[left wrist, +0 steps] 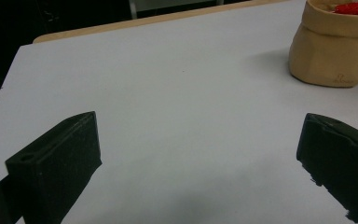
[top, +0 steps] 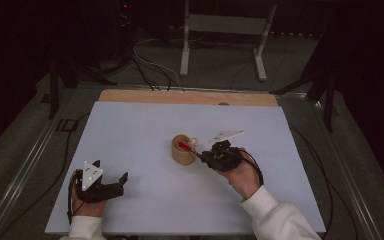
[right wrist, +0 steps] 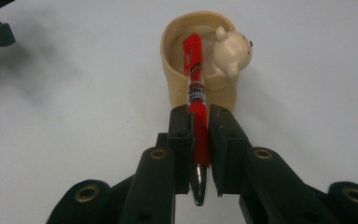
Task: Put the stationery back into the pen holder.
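Two claws are at work over the pale bench (top: 145, 125); the right claw (right wrist: 199, 122) is clenched on a red pen (right wrist: 197, 105), whose far end lies inside the tan cup (right wrist: 177, 77) with a bear figure on its rim. Left claw (left wrist: 196, 149) rests released, well apart from the cup, nothing between its jaws.

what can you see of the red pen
The red plastic pen has a glossy body, a white and black printed label band, a red clip end and a silver metal tip. The right gripper is shut on its lower barrel, tip toward the camera. Its clip end reaches over the rim into the tan bear-faced cup, above the white table.
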